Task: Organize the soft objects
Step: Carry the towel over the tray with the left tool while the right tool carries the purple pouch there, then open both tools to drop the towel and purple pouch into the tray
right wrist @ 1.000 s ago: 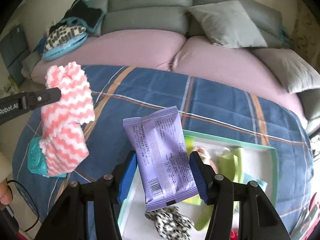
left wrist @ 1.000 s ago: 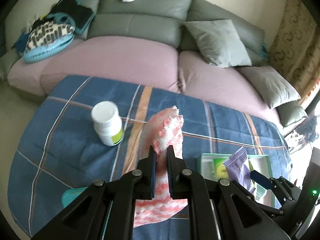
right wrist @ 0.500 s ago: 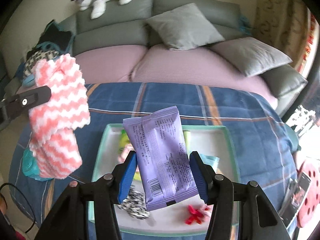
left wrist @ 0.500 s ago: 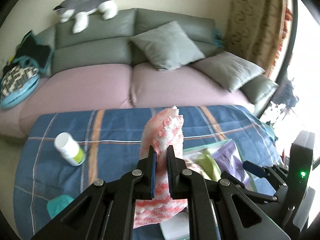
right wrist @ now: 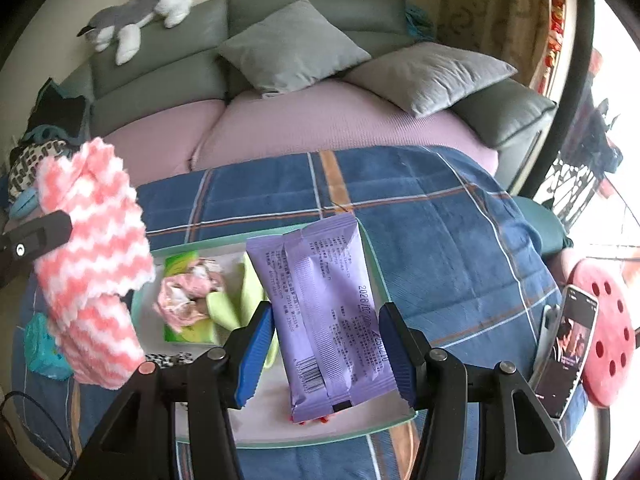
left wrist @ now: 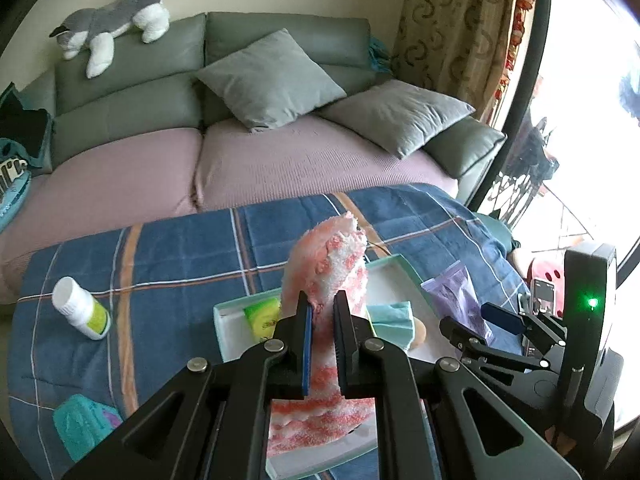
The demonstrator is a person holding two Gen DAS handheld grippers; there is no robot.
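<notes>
Pink-striped cloth (left wrist: 326, 276) clamped in left tongs (left wrist: 323, 312), purple packet (right wrist: 326, 312) in right tongs (right wrist: 327, 356), above tray rim (right wrist: 384, 272).

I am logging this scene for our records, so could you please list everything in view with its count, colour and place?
Fuzzy zigzag cloth: 1, pink and white, held above the tray.
Flat plastic packet: 1, purple, held above the tray.
Shallow tray: 1, white with green rim, on the blanket; holds green, pink and leopard-print soft items.
Plaid blanket: 1, blue with orange stripes, in front of the sofa.
Pill bottle: 1, white with green label, lying on the blanket, left.
Soft pack: 1, teal, blanket's near left.
Sofa: 1, grey with mauve seats.
Square cushions: 2, grey, on the sofa.
Plush husky: 1, grey and white, on the sofa back.
Phone: 1, dark, far right.
Left claw: black, shut on the cloth.
Right claw: black, blue pads, shut on the packet.
</notes>
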